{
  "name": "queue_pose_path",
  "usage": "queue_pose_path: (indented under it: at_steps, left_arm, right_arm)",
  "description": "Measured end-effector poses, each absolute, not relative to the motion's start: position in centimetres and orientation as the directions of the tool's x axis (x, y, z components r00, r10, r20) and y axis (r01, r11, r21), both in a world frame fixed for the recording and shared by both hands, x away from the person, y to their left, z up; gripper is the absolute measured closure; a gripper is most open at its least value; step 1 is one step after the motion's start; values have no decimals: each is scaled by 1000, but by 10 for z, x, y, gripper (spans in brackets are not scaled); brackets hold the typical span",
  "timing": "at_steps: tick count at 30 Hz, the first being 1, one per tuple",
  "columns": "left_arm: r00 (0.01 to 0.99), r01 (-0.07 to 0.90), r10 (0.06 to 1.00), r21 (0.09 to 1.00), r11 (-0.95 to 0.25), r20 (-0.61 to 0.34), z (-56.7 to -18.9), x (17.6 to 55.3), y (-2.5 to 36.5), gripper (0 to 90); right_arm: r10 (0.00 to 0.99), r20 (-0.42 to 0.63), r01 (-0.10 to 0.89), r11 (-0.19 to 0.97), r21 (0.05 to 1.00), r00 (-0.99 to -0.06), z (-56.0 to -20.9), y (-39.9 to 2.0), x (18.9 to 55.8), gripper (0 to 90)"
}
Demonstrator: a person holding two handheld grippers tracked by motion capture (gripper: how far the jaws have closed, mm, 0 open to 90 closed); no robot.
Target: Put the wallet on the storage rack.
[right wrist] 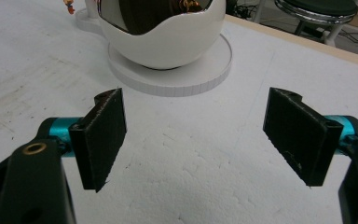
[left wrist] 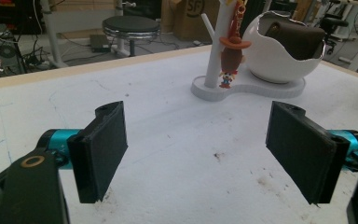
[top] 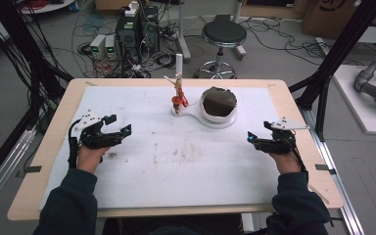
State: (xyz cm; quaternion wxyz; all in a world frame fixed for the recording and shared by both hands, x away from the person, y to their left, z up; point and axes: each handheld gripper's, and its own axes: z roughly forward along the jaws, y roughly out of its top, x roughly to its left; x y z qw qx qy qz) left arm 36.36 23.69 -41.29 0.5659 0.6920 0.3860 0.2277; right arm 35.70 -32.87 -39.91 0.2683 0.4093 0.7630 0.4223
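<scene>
Left gripper (top: 118,125) and right gripper (top: 251,138) rest apart on the white mat (top: 142,171), jaws spread wide, empty. The egg bowl (top: 218,104) and figurine (top: 177,101) stand on the stand (top: 192,115), far-centre.

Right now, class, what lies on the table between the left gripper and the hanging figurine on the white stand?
Nothing: between the left gripper and the figurine on its white stand runs bare, stained white table cover, clearest in the left gripper view.

Left tool (top: 119,125) low over tabletop (top: 186,166), jaws wide apart, empty. Right tool (top: 251,138) likewise spread, empty. Forearms enter from bottom, well apart.
</scene>
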Motion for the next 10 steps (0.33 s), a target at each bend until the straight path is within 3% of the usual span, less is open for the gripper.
queue_pose_path:
  at_steps: [10]
  left_arm:
    - [595,280,794,958,-59,-125,-413,364,237,207]
  right_arm:
    - [851,-63,398,308,864,-521,-399,-329,357,216]
